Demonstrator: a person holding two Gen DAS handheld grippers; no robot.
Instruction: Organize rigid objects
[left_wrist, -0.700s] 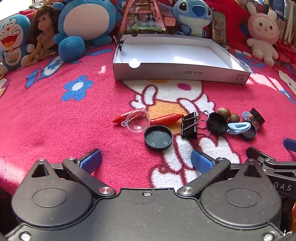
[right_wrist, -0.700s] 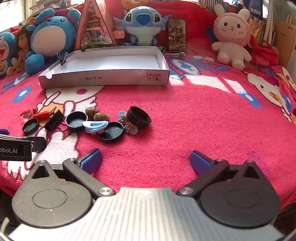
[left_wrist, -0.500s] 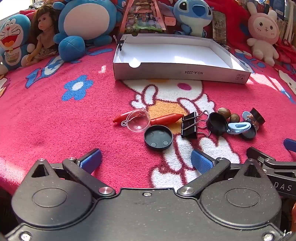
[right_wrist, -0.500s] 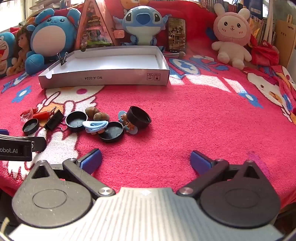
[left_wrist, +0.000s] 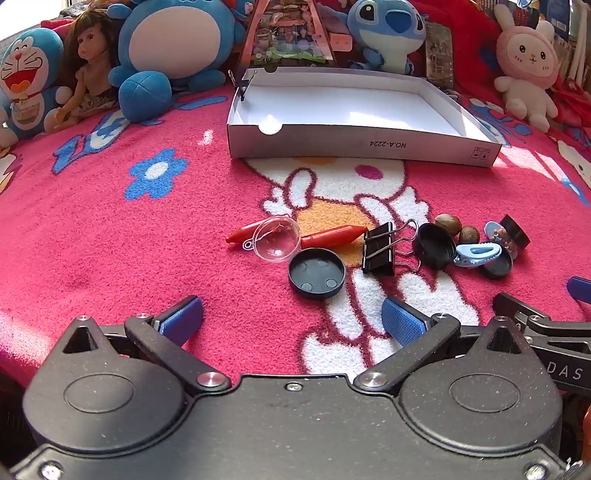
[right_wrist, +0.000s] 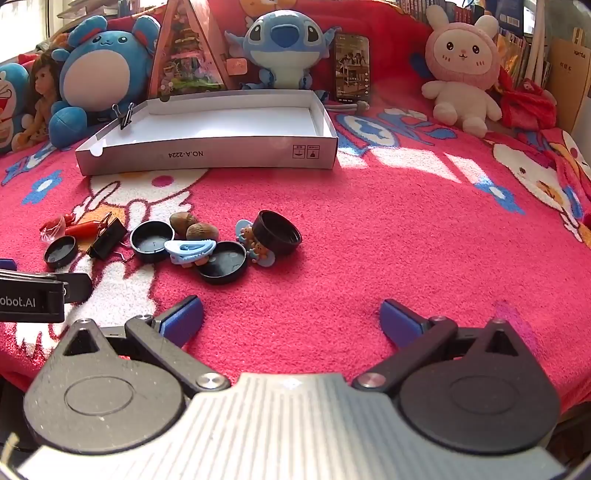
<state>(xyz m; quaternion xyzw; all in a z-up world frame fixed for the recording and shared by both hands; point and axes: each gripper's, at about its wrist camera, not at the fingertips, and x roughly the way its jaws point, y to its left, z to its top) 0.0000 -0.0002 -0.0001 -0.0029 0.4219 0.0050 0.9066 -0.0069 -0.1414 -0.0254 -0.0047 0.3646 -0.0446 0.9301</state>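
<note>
Small rigid items lie in a row on the pink blanket: a red pen (left_wrist: 332, 234) under a clear half-dome (left_wrist: 275, 240), a black lid (left_wrist: 316, 272), a black binder clip (left_wrist: 380, 248), black caps (right_wrist: 151, 240), two nuts (right_wrist: 192, 226), a blue hair clip (right_wrist: 189, 250) and a black ring cap (right_wrist: 277, 232). Behind them stands an empty white box (left_wrist: 362, 142). My left gripper (left_wrist: 291, 321) is open, just short of the black lid. My right gripper (right_wrist: 291, 317) is open too, near the blanket's front, right of the pile.
Plush toys (right_wrist: 284, 44), a doll (left_wrist: 88, 70) and a triangular toy house (left_wrist: 284, 33) line the back behind the box. A small binder clip (right_wrist: 123, 114) grips the box's left rim. The left gripper's body (right_wrist: 33, 295) shows at the right wrist view's left edge.
</note>
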